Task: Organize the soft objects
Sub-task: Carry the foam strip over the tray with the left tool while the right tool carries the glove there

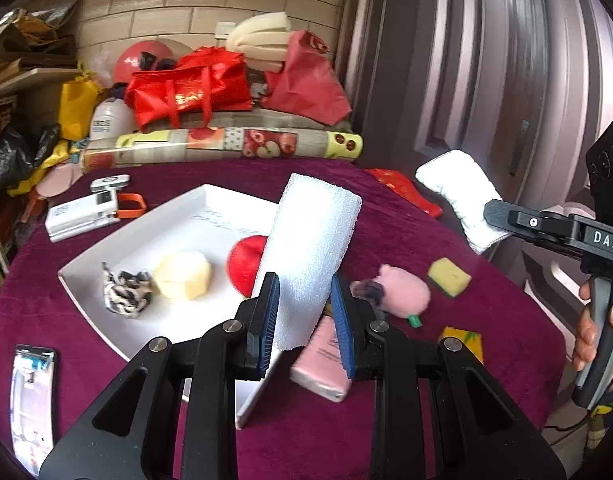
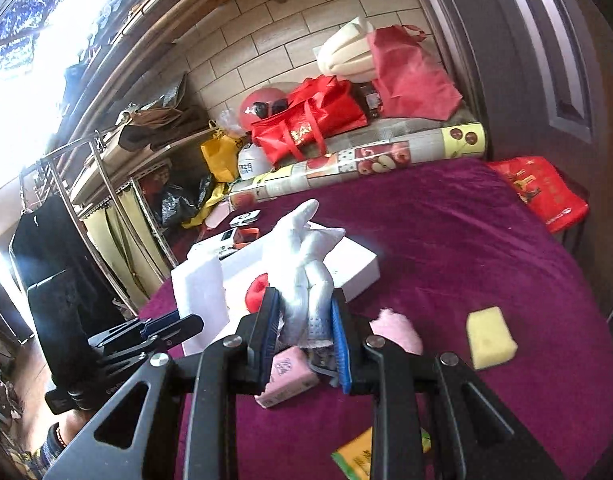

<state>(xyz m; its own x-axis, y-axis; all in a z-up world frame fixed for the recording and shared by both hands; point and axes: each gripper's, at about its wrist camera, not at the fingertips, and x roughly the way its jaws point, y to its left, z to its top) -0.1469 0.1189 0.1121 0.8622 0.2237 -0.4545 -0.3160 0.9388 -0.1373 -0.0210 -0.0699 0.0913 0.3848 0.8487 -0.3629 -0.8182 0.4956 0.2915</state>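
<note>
At the left of the left wrist view, a phone [image 1: 32, 400] lies face up on the counter [image 1: 486, 320] with its maroon cloth, out of the way of the sorting. Right of it the white tray [image 1: 118, 240] serves as the collecting place: a black-and-white knotted cloth [image 1: 126, 294], a pale yellow sponge [image 1: 182, 275] and a red soft ball [image 1: 244, 262] already sit in it. At centre, the left hand-held gripper [image 1: 302, 320] is clamped on a white foam block [image 1: 312, 256], held tilted above the tray's near edge, probably for setting down there. Just right, a pink packet [image 1: 320, 368], a pink plush toy [image 1: 402, 290] and a yellow-green sponge [image 1: 448, 278] remain on the cloth, unsorted. At the far right, the right hand-held gripper [image 1: 492, 216] pinches a white cloth [image 1: 458, 196] and holds it raised off the counter; its own view shows the pads [image 2: 338, 336] closed on the bunched fabric.
</note>
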